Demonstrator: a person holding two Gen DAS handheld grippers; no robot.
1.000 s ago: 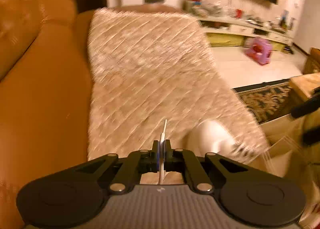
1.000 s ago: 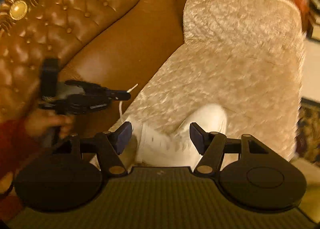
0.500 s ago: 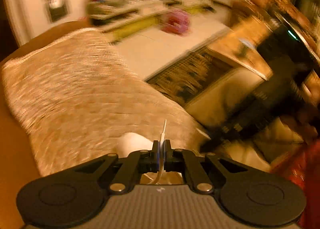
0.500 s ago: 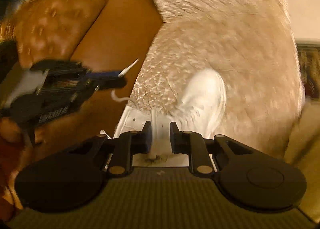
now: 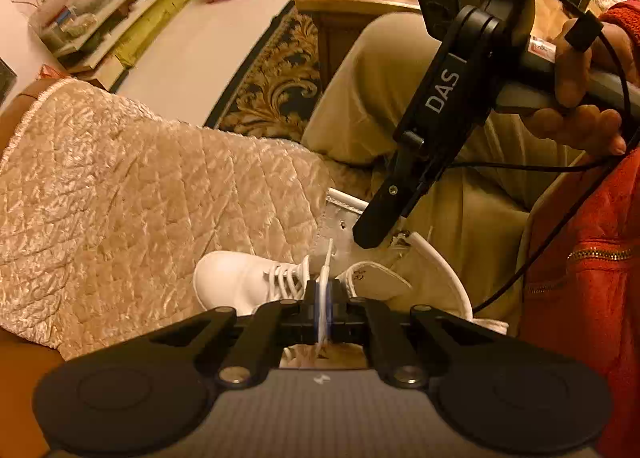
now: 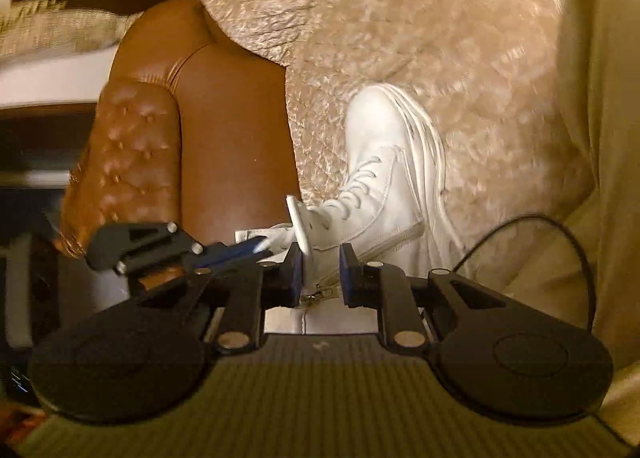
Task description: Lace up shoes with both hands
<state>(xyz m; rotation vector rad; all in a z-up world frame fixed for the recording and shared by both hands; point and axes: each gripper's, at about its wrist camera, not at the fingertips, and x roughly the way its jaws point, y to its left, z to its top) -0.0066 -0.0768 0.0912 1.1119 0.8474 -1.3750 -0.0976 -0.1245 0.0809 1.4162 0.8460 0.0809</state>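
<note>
Scene: a white high-top shoe (image 5: 236, 278) lies on its side on a quilted beige cover (image 5: 140, 193) spread over a brown leather sofa (image 6: 224, 129). The toe points away from both cameras; the open collar is nearest the person.

Left tool (image 5: 323, 298): jaws pressed fully together on the white lace (image 5: 328, 258), whose stiff tip stands up just above the pads. The lace runs down between the pads and out below them. In the right wrist view this tool (image 6: 260, 248) sits beside the shoe's collar, on the sofa-back side.

Right tool (image 6: 321, 272): jaws stand narrowly apart, with the shoe's upper collar, near its side zipper (image 6: 320, 292), between the blue pads (image 6: 295, 274). The left pad lies against the white flap; contact on the right pad cannot be confirmed (a thin gap seems to show there). In the left wrist view the right tool (image 5: 374, 236) reaches down to the collar edge, carried by the person's right hand (image 5: 580, 97), a red sleeve behind it.

The lower eyelets are laced; the upper ones stand open.
</note>
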